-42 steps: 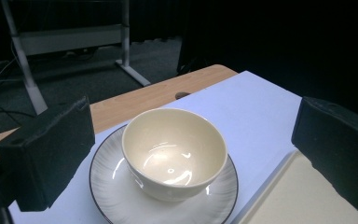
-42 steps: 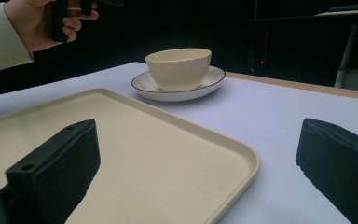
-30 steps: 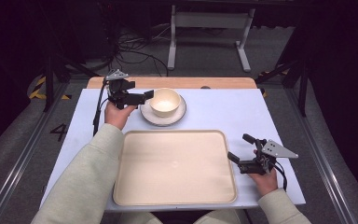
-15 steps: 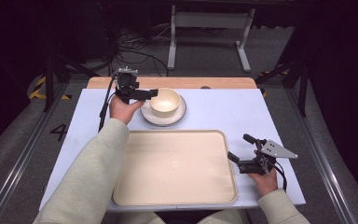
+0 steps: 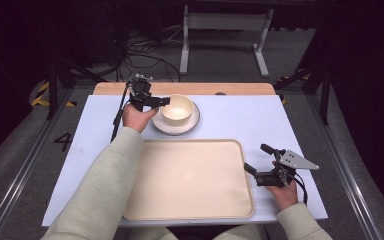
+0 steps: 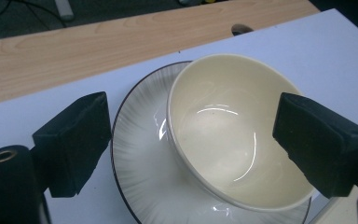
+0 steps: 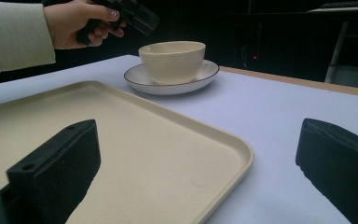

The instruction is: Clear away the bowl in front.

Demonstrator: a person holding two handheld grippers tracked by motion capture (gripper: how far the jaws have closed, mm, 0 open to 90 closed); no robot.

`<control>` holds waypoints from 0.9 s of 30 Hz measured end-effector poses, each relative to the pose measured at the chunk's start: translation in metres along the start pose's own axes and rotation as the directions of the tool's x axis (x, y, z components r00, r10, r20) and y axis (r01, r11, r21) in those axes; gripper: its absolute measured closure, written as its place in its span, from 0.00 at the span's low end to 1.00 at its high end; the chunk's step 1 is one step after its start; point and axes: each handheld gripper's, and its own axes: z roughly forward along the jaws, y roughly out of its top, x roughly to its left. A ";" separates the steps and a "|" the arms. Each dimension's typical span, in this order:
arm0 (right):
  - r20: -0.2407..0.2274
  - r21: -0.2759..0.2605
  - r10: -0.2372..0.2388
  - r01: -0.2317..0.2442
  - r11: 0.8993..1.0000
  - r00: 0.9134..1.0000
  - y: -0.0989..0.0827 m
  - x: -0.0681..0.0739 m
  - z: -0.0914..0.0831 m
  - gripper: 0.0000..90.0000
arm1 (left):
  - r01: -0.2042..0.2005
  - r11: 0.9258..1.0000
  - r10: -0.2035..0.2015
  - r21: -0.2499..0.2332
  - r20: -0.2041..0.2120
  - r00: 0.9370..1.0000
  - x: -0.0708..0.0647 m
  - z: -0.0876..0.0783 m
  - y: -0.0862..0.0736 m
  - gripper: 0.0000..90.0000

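We note left gripper (image 5: pixel 161 101) at bowl (image 5: pixel 176 108), jaws just closing, still apart, bowl's near rim between them, pads not yet pressing. Bowl empty, upright on saucer (image 5: pixel 159 124), beyond tray (image 5: pixel 190 177), toward table's (image 5: pixel 260 117) far edge. Bowl lies straight ahead of left jaws; left hand far nearer. Tray empty. Right gripper (image 5: pixel 255 159) released, resting beside tray's right edge, well apart from bowl.

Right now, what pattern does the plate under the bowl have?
The plate is white with fine grey radial lines and a dark rim, clearest in the left gripper view.
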 end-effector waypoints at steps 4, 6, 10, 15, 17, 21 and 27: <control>-0.001 -0.001 0.003 -0.003 1.000 1.000 0.000 0.000 0.000 0.00 | -0.008 1.000 0.008 0.027 -0.010 1.000 -0.001 0.008 -0.002 0.16; -0.002 -0.002 0.005 -0.005 1.000 1.000 0.000 0.000 0.000 0.00 | -0.002 0.999 0.002 0.036 -0.011 1.000 -0.001 0.011 -0.002 0.17; -0.004 -0.003 0.009 -0.009 1.000 1.000 0.000 0.000 0.000 0.00 | 0.006 0.998 -0.005 0.058 -0.018 1.000 -0.001 0.017 -0.003 0.22; -0.010 -0.012 0.024 -0.024 1.000 1.000 0.000 -0.001 -0.001 0.00 | 0.008 0.996 -0.005 0.083 -0.041 0.999 -0.001 0.023 -0.004 0.30; -0.009 -0.013 0.025 -0.025 1.000 1.000 0.000 -0.001 -0.001 0.00 | 0.020 0.996 -0.016 0.088 -0.045 0.999 -0.001 0.025 -0.004 0.33; -0.012 -0.015 0.029 -0.029 0.999 0.999 0.000 -0.002 -0.001 0.00 | 0.024 0.995 -0.019 0.096 -0.053 0.998 -0.002 0.028 -0.004 0.40; -0.017 -0.018 0.034 -0.034 0.999 0.999 0.000 -0.002 -0.001 0.01 | 0.045 0.992 -0.034 0.120 -0.092 0.995 -0.006 0.031 -0.003 0.56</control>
